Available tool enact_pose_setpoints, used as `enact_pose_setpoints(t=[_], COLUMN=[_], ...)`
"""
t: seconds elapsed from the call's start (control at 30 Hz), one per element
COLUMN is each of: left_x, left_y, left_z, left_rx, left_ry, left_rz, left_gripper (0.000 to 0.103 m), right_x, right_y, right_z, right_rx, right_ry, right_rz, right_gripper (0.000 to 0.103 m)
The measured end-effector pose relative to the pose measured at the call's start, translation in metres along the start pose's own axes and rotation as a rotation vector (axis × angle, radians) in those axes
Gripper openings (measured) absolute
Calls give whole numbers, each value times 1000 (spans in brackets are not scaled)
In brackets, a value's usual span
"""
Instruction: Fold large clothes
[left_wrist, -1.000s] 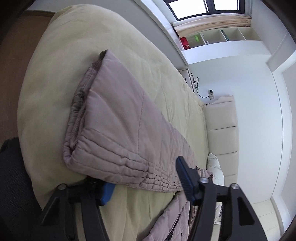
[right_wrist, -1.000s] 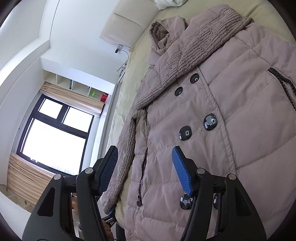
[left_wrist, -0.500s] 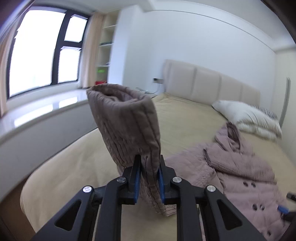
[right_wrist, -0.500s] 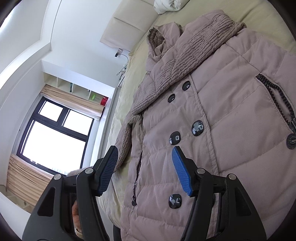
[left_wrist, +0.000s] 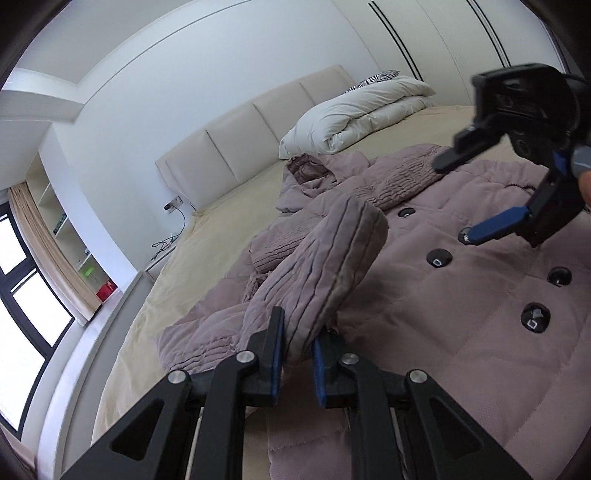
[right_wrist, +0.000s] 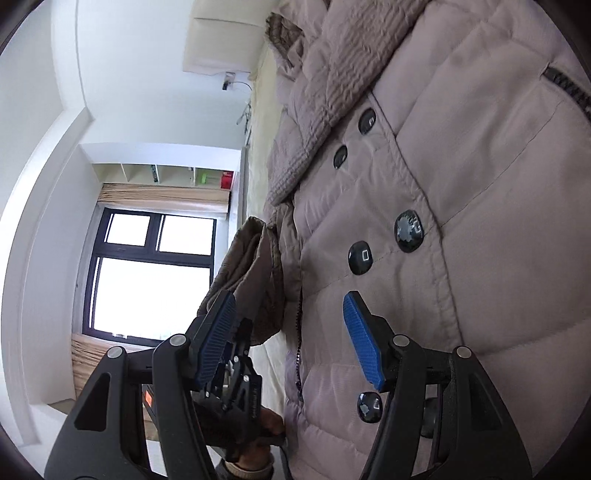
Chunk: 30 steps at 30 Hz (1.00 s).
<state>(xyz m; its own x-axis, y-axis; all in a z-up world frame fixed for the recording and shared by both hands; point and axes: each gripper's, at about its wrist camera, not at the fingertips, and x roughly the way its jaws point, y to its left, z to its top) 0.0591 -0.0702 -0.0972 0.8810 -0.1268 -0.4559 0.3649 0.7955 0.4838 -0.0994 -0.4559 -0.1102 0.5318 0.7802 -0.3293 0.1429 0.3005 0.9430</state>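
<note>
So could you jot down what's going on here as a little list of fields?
place: bed with a beige cover
garment: puffy mauve coat lying front up, buttons showing
left gripper: shut on the coat's sleeve, lifted off the bed
right gripper: open, above the coat's front, holding nothing
also on bed: white duvet by the headboard
fold status: sleeve not yet laid across the coat
</note>
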Motion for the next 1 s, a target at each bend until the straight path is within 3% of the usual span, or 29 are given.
enact_pose_setpoints(t=[0.07,0.23,0.37,0.4,0.47,0.6,0.67,0.77,1.0], left_x=[-3,0,0,0,1,-3,-6,-12,23], left_y=[-2,-3,1,2,6,8,10,24,95], left_z=[-3,-1,-2,-3,-4,-7,-8,-6,5], left_rx=[23,37,23,17,3,-5,-24,-115,-524], left_ry=[-2,-8,-19,-19,-19,-35,-53,-85,-10], left_rz=[-7,-20,-29,-32,-39,-26,-5,28,-47], left_gripper=[15,15,15,15,16,27,51,76,81], right_x=[18,61,94,100,110,117,116,108,76], right_y=[3,31,46,46,46,60,74,109,257], right_z=[3,7,15,16,18,22,24,33,49], right_rx=[11,-39,-88,-85,-82,-154,-201,-276,-524], right_ry=[41,127,212,232,264,268,260,219,105], right_rz=[21,34,-38,-48,-61,-99,-125,-137,-41], right_gripper=[66,66,65,62,39,22,19,18,17])
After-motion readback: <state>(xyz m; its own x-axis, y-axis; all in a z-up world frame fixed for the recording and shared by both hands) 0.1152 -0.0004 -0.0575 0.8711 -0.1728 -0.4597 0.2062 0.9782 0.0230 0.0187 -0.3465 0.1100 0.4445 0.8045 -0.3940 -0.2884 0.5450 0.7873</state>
